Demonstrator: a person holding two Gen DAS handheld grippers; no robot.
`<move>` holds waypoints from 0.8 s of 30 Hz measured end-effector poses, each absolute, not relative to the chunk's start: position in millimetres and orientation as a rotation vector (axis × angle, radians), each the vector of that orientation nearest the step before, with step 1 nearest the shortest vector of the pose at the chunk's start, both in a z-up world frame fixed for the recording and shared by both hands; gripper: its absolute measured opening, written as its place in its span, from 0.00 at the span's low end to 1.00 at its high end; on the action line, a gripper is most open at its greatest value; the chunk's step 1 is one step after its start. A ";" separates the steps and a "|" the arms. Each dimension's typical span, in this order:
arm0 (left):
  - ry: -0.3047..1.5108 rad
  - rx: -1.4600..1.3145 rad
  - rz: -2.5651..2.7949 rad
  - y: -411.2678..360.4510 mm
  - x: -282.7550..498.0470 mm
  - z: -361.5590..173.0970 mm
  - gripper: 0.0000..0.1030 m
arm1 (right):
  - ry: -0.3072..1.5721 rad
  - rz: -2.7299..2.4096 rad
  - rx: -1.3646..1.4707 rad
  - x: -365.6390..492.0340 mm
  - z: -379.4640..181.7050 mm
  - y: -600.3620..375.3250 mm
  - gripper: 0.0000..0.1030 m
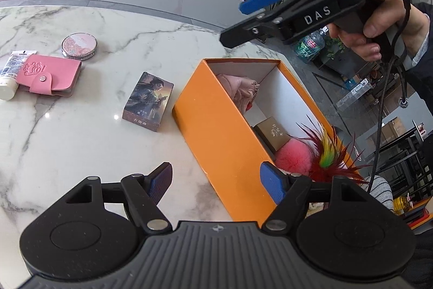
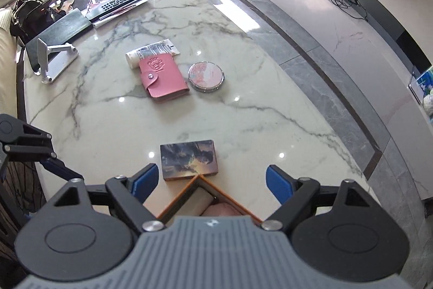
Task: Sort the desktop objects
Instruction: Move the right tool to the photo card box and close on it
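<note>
On the marble counter, toward its right edge in the left wrist view: orange box, open top, long side running from about 7 o'clock to 1 o'clock. Contents, far end to near end: a pink soft item against the far wall, a small brown box mid-way, a pink fluffy ball, and a red feather tuft with a yellow-green centre at the near end, feathers sticking above the rim.

Just beside the box at its 9 o'clock: picture card box, lying flat, apart from the orange wall. Further out, toward 10 o'clock: pink snap wallet, resting partly on a white tube. Round pink compact near the wallet, at its 2 o'clock, not touching.

Left hand-held gripper: jaws wide, nothing between the pads; the near corner of the orange box sits below the gap.

Right hand-held gripper: above the far end of the box in the left wrist view, held by a hand on a pistol-style grip. In its own view jaws spread wide, empty, with the box corner and picture card box below.

Right wrist view, far counter at 10–11 o'clock: white phone stand, dark pad, black remote on papers.
</note>
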State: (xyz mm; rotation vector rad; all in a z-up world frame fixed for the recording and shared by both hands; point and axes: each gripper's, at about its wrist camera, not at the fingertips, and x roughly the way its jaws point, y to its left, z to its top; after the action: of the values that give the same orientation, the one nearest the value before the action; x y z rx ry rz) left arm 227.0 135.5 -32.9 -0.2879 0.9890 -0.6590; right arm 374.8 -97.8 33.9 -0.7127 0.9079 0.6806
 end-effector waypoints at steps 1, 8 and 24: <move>0.990 -0.286 -0.661 136.0 226.6 -34.7 0.82 | 0.913 0.698 -0.728 375.7 31.3 -88.1 0.87; 0.991 -0.275 -0.669 144.0 224.5 -45.7 0.82 | 0.967 0.692 -0.863 392.4 -4.5 -32.6 0.90; 1.020 -0.272 -0.705 158.0 220.0 -59.8 0.82 | 1.377 0.573 -0.876 462.9 -98.7 4.7 0.92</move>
State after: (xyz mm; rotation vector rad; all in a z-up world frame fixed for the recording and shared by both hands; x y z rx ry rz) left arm 220.0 158.0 -59.8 -0.2717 1.0199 -0.7045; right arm 462.9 4.7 -98.7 -0.8755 1.3773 0.5727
